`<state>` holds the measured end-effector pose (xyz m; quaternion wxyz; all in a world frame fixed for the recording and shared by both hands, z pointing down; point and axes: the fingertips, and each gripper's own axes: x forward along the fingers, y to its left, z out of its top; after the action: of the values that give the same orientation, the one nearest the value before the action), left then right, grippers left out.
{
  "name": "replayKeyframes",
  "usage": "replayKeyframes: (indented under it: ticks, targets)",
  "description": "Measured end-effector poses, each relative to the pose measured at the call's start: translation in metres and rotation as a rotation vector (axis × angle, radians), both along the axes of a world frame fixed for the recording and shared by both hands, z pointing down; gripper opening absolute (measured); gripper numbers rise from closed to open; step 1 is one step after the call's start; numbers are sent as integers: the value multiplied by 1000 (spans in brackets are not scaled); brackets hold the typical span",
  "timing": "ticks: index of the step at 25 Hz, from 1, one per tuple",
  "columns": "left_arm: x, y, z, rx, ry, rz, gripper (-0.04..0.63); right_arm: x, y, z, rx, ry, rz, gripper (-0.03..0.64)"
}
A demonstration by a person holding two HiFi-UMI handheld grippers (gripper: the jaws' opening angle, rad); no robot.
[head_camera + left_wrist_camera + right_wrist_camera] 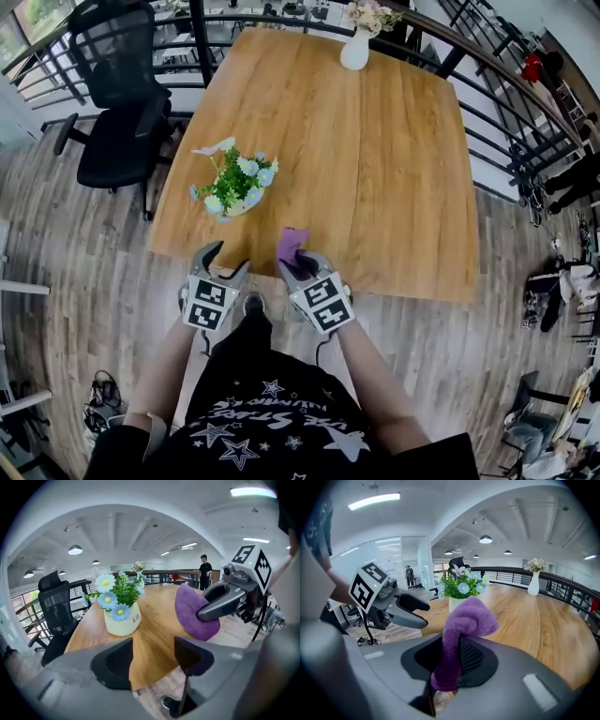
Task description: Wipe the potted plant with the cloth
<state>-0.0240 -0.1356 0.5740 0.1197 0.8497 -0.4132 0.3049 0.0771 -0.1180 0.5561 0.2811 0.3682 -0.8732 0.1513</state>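
Note:
The potted plant (234, 184), a small white pot with green leaves and blue and white flowers, stands near the front left corner of the wooden table (375, 141). My left gripper (230, 258) hovers at the table's near edge, just in front of the pot (121, 616), open with nothing between its jaws. To its right, my right gripper (298, 262) is shut on a purple cloth (291, 244), which bunches up above the jaws (466, 618). The plant (461, 588) sits beyond the cloth and apart from both grippers.
A white vase of flowers (356, 45) stands at the table's far edge. A black office chair (117, 103) is left of the table and a dark railing (487, 89) runs round its far side. A person (205, 571) stands far off.

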Motion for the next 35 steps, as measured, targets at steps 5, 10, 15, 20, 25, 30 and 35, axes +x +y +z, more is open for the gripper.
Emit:
replayKeyframes:
  ticks: [5, 10, 15, 20, 25, 30, 35]
  targets:
    - [24, 38, -18, 35, 30, 0, 200, 25, 40, -12, 20, -9, 41, 84]
    - [42, 78, -36, 81, 47, -9, 101, 50, 83, -24, 41, -4, 81, 84]
    - [59, 113, -50, 117, 51, -10, 28, 77, 119, -36, 68, -10, 125, 84]
    - [77, 148, -61, 140, 58, -14, 2, 102, 153, -47, 100, -20, 169, 84]
    - [85, 171, -73, 158, 80, -46, 2, 116, 181, -51, 109, -28, 190, 84]
    - [96, 183, -85, 171, 92, -31, 2, 125, 196, -53, 111, -34, 206, 83]
    - [106, 193, -88, 153, 126, -24, 2, 133, 206, -54, 101, -47, 246, 83]
